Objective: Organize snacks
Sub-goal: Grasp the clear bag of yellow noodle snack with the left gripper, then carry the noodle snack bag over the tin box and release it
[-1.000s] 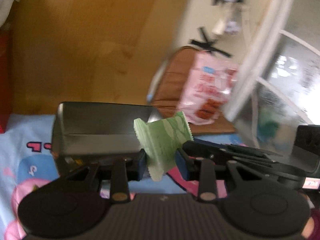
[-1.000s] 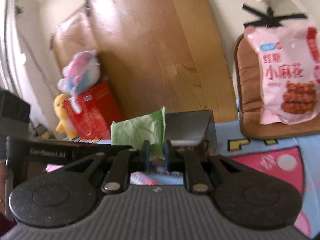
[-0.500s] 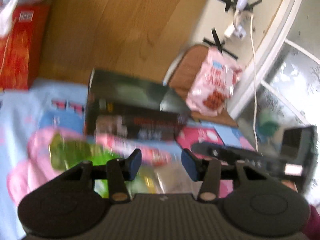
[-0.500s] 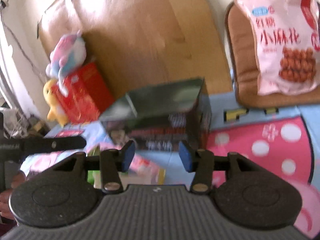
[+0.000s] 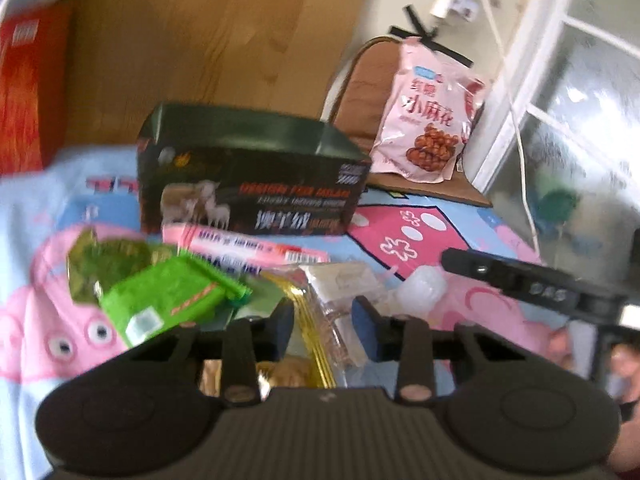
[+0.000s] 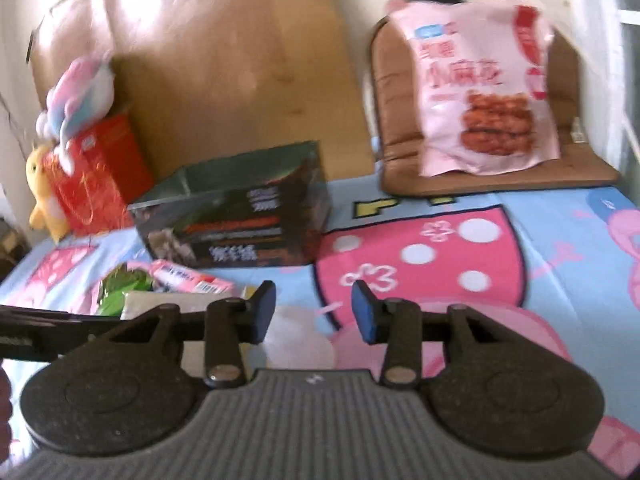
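Observation:
An open dark cardboard box (image 5: pixel 248 184) stands on the cartoon sheet (image 5: pixel 420 232); it also shows in the right wrist view (image 6: pixel 240 216). In front of it lies a heap of snacks: a bright green packet (image 5: pixel 168 300), a pink packet (image 5: pixel 248 244), a clear wrapped snack (image 5: pixel 344 284) and a gold-edged packet (image 5: pixel 308 332). My left gripper (image 5: pixel 323 326) is open and empty just above the heap. My right gripper (image 6: pixel 314 312) is open and empty over a pale round packet (image 6: pixel 300 336), to the right of the heap.
A large pink snack bag (image 6: pixel 480 92) leans on a brown cushion (image 6: pixel 592 168) at the back right. A red box (image 6: pixel 96 176) with plush toys (image 6: pixel 76 92) stands at the back left. A wooden board (image 5: pixel 200 48) rises behind the box. A window (image 5: pixel 580 112) is on the right.
Both grippers held a green packet over the box a second ago. Both have opened, let it go and dropped back down to the snack heap in front of the box.

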Available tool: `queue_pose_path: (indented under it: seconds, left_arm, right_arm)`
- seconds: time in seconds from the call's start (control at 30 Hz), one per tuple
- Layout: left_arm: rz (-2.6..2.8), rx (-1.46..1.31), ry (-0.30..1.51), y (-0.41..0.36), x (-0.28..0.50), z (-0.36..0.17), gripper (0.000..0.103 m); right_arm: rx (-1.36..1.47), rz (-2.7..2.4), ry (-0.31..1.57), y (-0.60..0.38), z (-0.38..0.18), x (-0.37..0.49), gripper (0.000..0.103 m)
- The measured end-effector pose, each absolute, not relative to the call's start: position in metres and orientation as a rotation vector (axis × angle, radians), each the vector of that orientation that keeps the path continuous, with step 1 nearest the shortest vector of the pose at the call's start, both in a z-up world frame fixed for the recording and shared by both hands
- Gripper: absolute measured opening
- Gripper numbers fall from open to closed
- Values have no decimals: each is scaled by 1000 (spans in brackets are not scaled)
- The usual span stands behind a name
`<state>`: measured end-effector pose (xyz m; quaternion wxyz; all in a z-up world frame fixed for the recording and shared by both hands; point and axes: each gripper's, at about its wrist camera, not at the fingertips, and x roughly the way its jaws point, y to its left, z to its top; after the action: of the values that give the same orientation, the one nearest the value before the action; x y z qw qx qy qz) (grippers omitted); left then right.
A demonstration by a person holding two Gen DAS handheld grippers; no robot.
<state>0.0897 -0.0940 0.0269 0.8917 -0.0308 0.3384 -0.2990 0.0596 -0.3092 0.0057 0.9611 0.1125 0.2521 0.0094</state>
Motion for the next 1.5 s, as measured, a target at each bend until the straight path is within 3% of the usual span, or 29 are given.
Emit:
queue_pose_path:
  seconds: [0.2, 0.33, 0.43, 0.6, 0.7, 0.83, 1.0, 1.03, 1.17, 1.23, 1.33, 1.4, 1.5]
  left_arm:
    - [-623, 405, 333, -143, 15, 26, 31]
    - [-806, 574, 271, -159, -23, 21, 30]
    - [-1025, 530, 353, -147, -33, 31, 32]
    - [-1089, 266, 480, -100, -12, 47, 44]
    - [-1026, 49, 643, -82, 24, 44, 44]
    - [-952, 7, 715, -90, 46, 38, 44]
    - [-998, -131, 938, -120, 77, 16, 46]
    - [-1002, -162, 972, -125, 78, 11, 49]
    - [-1006, -233, 1038, -137, 86, -2, 59]
    - [-995, -218, 1051, -146, 88, -6, 60]
    - [-985, -190, 1064, -159, 87, -11, 57]
    - [-984, -165, 1049, -162, 81, -10, 41]
    - [-945, -123, 1005, -154, 71, -3, 40]
  right_arm:
    - [278, -32, 486, -325, 0, 28, 45]
    - [348, -80, 497, -339, -5, 15, 45]
    - [377, -85, 503, -345, -6, 7, 45]
    - [394, -24, 501, -340, -2, 1, 45]
    - [375, -23, 477, -339, 3, -6, 46]
    - [353, -70, 458, -343, 3, -25, 46]
    - [349, -20, 496, -348, -4, -48, 47]
    - [339, 7, 507, -345, -5, -51, 49]
    - [221, 129, 551, -324, -12, -57, 76]
    - [134, 146, 584, -311, -19, -51, 81]
    - [20, 164, 609, -294, -31, -38, 83]
    - [0, 189, 604, -287, -36, -29, 83]
    - [-46, 184, 580, -273, -35, -25, 73]
